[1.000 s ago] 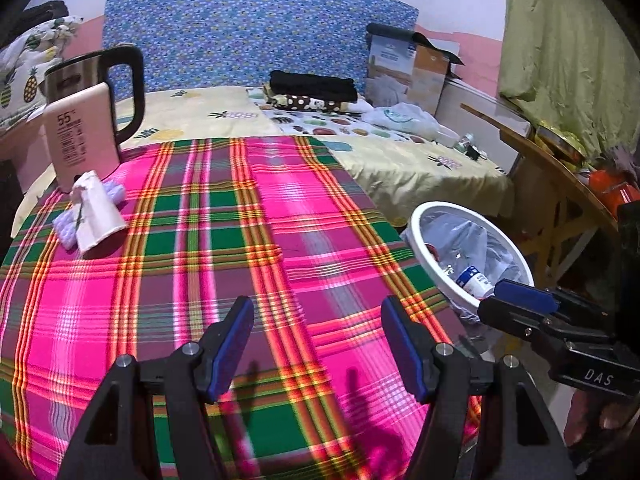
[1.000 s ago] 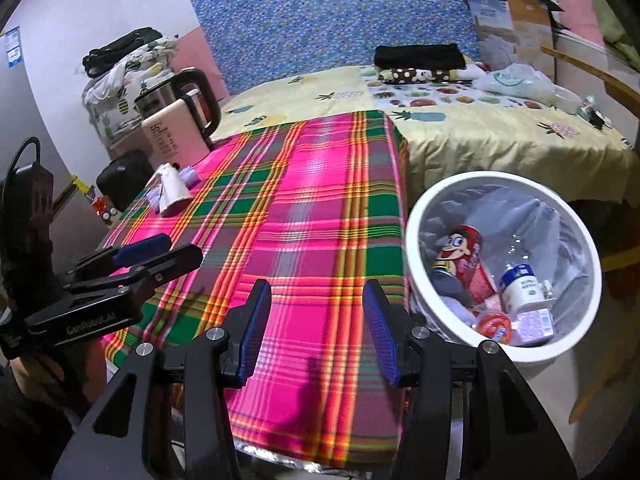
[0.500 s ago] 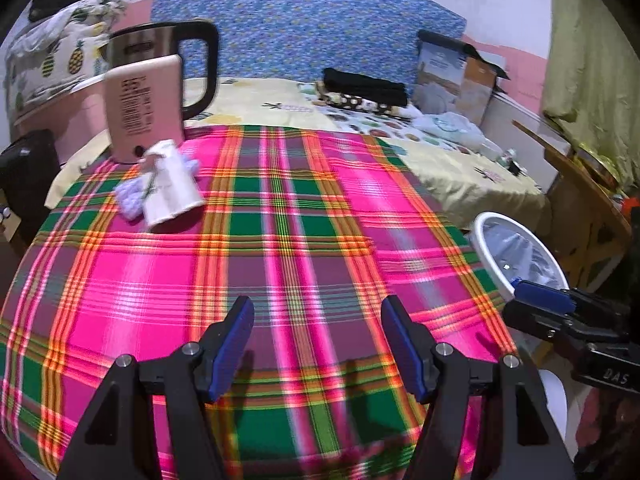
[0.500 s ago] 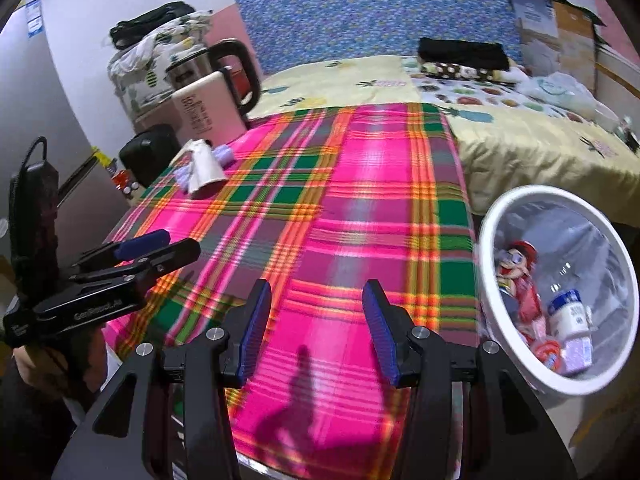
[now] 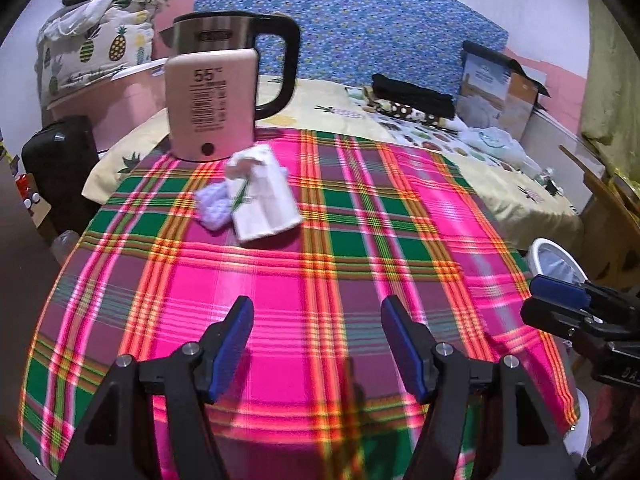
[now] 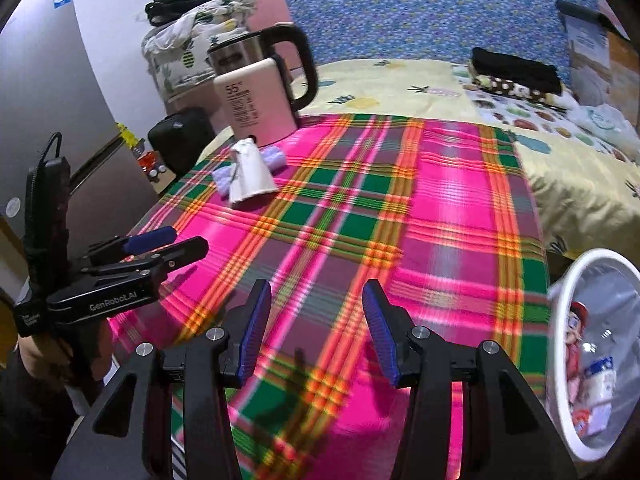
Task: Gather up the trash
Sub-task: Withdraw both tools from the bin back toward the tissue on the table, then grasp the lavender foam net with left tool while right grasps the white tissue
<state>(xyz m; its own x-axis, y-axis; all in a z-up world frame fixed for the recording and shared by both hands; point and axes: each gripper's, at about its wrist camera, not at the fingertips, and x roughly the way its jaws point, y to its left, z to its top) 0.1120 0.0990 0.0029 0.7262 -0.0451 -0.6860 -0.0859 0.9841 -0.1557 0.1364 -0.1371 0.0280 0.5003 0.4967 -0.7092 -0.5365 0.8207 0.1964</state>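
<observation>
Plaid bench (image 5: 320, 264) now fills the view, the bin (image 6: 560, 344) pushed to the right edge. Remaining white wrapper (image 5: 264, 196) and lilac wad (image 5: 214, 202) are centred; both jaws are held wide, empty.

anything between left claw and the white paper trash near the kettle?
Nothing. In the left wrist view only bare plaid tablecloth lies between the open left claw and the crumpled white paper. A lilac wad sits beside the paper, off that line.

An electric kettle (image 5: 224, 92) stands at the far edge of the plaid tablecloth (image 5: 360, 240); folded dark clothes (image 5: 412, 98) lie on the bed behind.
</observation>
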